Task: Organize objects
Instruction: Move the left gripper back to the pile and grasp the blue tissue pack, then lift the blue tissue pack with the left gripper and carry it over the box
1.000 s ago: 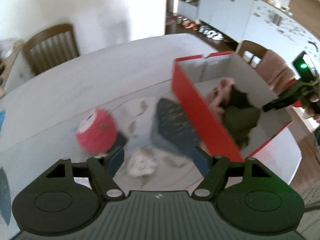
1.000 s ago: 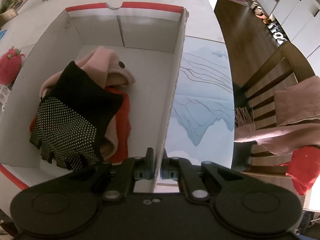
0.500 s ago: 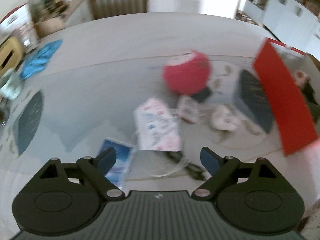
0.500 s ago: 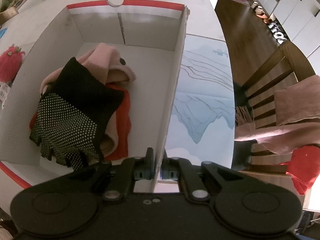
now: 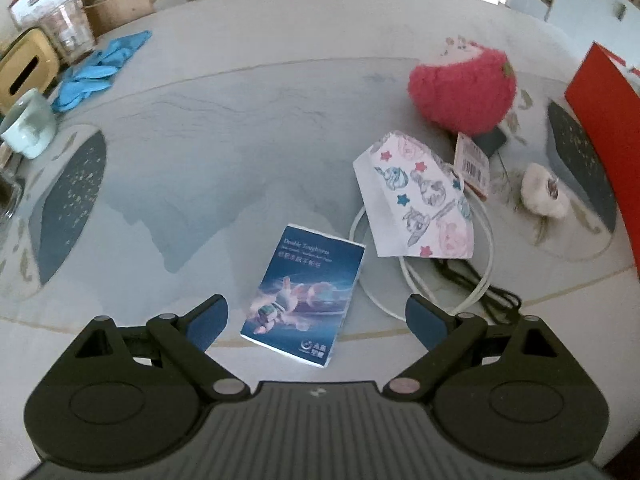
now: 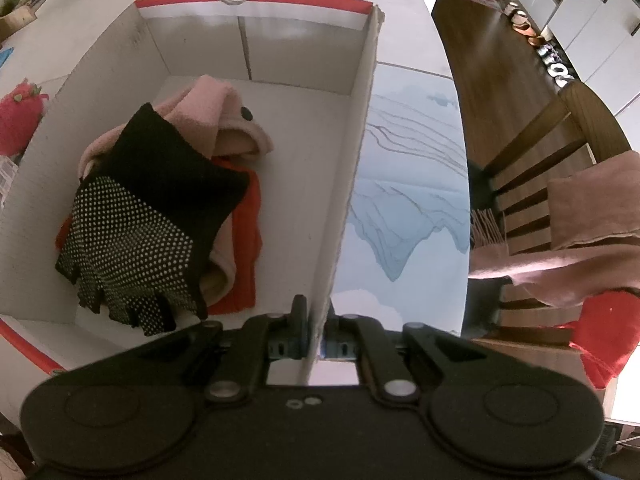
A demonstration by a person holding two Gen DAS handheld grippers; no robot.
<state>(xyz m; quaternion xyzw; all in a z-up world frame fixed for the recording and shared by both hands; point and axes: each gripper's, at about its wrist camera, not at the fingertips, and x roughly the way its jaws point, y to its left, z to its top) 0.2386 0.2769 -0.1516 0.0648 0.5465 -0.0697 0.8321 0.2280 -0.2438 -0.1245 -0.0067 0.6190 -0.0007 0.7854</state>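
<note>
Our left tongs (image 5: 316,322) hang wide apart above the worktop (image 5: 240,128), having just been opening, gripping nothing; a blue tissue packet (image 5: 306,294) lies flat below the gap. A patterned face mask (image 5: 416,196) lies just beyond it, near a red plush strawberry (image 5: 460,88). Our right tongs (image 6: 314,338) pinch the side wall of the white cardboard box (image 6: 352,184), where a black dotted glove (image 6: 136,224) rests on pink and orange cloth.

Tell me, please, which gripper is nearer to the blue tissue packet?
Left. The left gripper hovers open over the blue tissue packet; the right gripper clamps the box wall.
</note>
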